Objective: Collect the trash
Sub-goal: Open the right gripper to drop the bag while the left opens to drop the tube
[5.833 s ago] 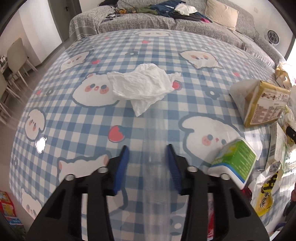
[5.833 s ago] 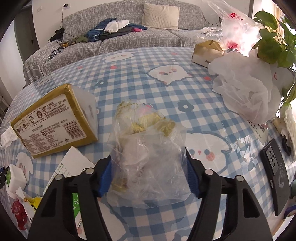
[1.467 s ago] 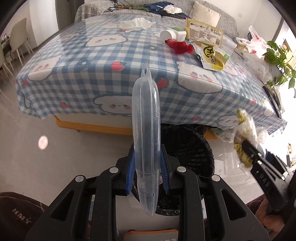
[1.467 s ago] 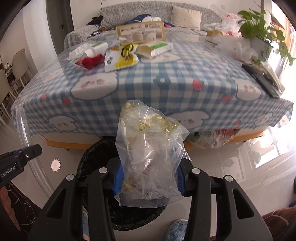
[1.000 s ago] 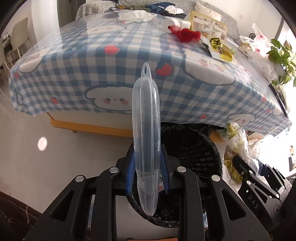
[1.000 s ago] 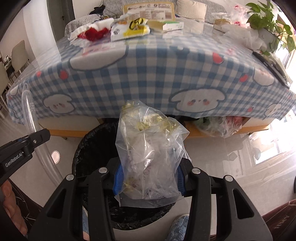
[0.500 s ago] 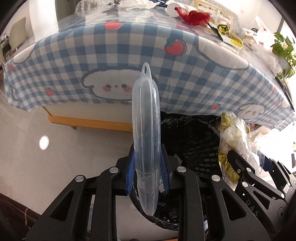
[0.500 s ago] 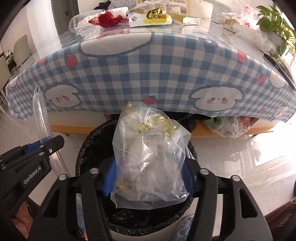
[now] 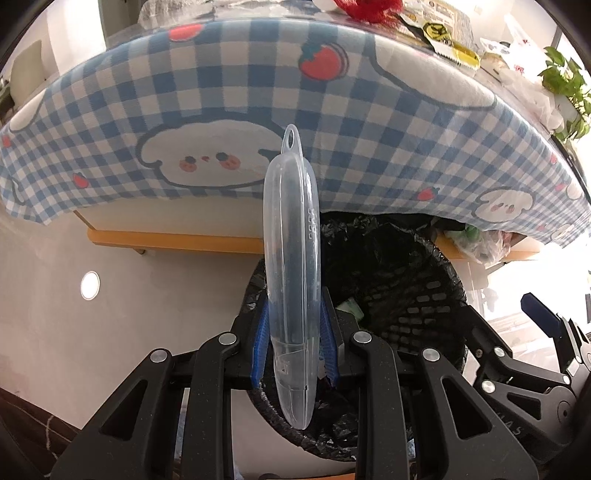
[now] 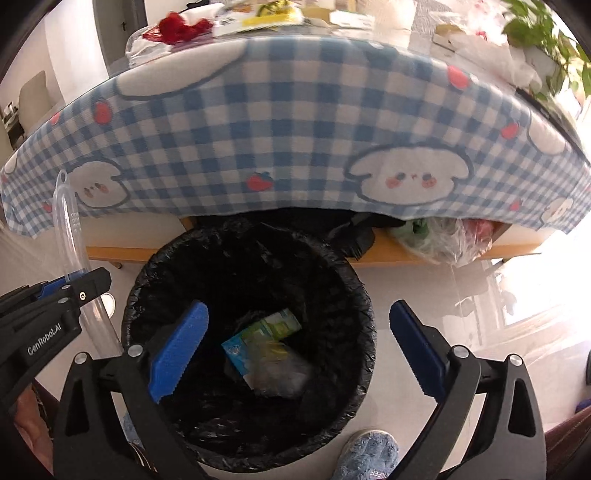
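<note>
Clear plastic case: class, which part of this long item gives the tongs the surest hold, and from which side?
Grip the clear plastic case across its narrow thickness near the lower, tapered end, coming from below along its length, as the left tongs do now. Its flat sides suit the pads; the looped tip is too thin.

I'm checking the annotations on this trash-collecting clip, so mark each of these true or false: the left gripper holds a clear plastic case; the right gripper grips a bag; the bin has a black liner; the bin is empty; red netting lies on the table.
1. The left gripper holds a clear plastic case. True.
2. The right gripper grips a bag. False: its jaws are opening with nothing between them.
3. The bin has a black liner. True.
4. The bin is empty. False: a green-and-blue carton and a clear bag lie inside.
5. Red netting lies on the table. True.
</note>
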The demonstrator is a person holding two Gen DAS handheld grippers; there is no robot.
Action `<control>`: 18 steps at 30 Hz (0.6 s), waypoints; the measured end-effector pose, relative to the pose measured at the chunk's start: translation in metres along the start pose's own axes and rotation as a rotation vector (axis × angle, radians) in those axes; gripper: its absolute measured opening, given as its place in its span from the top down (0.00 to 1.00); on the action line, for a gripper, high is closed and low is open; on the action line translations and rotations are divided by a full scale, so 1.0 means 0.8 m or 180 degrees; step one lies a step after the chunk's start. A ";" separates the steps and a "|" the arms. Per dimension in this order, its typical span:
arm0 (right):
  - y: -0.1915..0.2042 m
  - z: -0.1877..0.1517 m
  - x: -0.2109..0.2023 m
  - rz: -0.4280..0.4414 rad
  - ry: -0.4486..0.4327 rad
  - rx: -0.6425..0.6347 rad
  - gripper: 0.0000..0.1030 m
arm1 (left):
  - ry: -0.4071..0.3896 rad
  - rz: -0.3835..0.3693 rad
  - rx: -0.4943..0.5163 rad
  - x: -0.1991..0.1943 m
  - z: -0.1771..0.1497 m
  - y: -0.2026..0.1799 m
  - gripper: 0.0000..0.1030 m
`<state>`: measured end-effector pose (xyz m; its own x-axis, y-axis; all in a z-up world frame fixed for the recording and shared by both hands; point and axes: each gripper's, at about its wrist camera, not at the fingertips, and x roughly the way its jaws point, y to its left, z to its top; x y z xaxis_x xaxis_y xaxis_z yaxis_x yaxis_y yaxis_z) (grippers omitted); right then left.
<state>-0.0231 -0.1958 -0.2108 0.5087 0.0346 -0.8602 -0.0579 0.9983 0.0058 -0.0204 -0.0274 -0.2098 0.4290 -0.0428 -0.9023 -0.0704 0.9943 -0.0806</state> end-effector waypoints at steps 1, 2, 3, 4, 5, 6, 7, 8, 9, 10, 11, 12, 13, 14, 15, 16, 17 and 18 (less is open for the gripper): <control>-0.005 -0.001 0.001 -0.0016 0.0009 0.0010 0.08 | 0.0011 -0.0001 0.0010 0.003 0.000 -0.004 0.77; -0.008 -0.003 0.002 -0.0020 0.0007 0.0018 0.08 | 0.0013 -0.0007 0.0024 0.006 0.000 -0.009 0.77; -0.014 -0.004 0.002 -0.0031 0.0010 0.0033 0.08 | 0.0019 -0.0006 0.0043 0.008 -0.001 -0.013 0.77; -0.018 -0.005 0.003 -0.0057 0.0016 0.0043 0.08 | 0.0027 -0.0006 0.0061 0.010 -0.001 -0.018 0.77; -0.024 -0.006 0.003 -0.0086 0.0017 0.0058 0.08 | 0.0040 -0.0007 0.0073 0.013 -0.002 -0.023 0.77; -0.030 -0.007 0.003 -0.0108 0.0010 0.0083 0.08 | 0.0053 -0.0009 0.0085 0.017 -0.003 -0.030 0.77; -0.035 -0.007 0.003 -0.0129 0.0007 0.0105 0.08 | 0.0065 -0.0009 0.0107 0.019 -0.004 -0.035 0.77; -0.040 -0.007 0.002 -0.0146 0.0003 0.0129 0.08 | 0.0075 -0.0002 0.0131 0.023 -0.005 -0.041 0.77; -0.048 -0.008 0.001 -0.0169 -0.0011 0.0175 0.08 | 0.0082 0.0000 0.0146 0.025 -0.006 -0.044 0.77; -0.055 -0.008 -0.001 -0.0184 -0.0015 0.0212 0.08 | 0.0094 -0.0011 0.0166 0.028 -0.006 -0.051 0.77; -0.060 -0.009 -0.002 -0.0195 -0.0017 0.0246 0.08 | 0.0099 -0.0017 0.0180 0.030 -0.007 -0.054 0.77; -0.068 -0.009 -0.003 -0.0207 -0.0021 0.0288 0.08 | 0.0103 -0.0020 0.0195 0.031 -0.007 -0.058 0.77; -0.073 -0.009 -0.004 -0.0212 -0.0025 0.0319 0.08 | 0.0112 -0.0034 0.0220 0.034 -0.007 -0.063 0.77; -0.077 -0.008 -0.006 -0.0216 -0.0028 0.0344 0.08 | 0.0119 -0.0047 0.0240 0.036 -0.008 -0.068 0.77; -0.085 -0.009 -0.008 -0.0227 -0.0035 0.0385 0.08 | 0.0123 -0.0056 0.0255 0.036 -0.008 -0.070 0.77; -0.091 -0.009 -0.009 -0.0230 -0.0042 0.0410 0.08 | 0.0131 -0.0071 0.0280 0.038 -0.009 -0.076 0.76; -0.095 -0.008 -0.011 -0.0231 -0.0049 0.0434 0.08 | 0.0139 -0.0092 0.0293 0.039 -0.009 -0.080 0.76; -0.100 -0.008 -0.013 -0.0233 -0.0055 0.0457 0.08 | 0.0154 -0.0115 0.0298 0.040 -0.010 -0.083 0.76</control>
<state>-0.0291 -0.2762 -0.2057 0.5219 -0.0391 -0.8521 0.1027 0.9946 0.0173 -0.0087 -0.0953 -0.2369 0.3857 -0.0812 -0.9190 0.0297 0.9967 -0.0756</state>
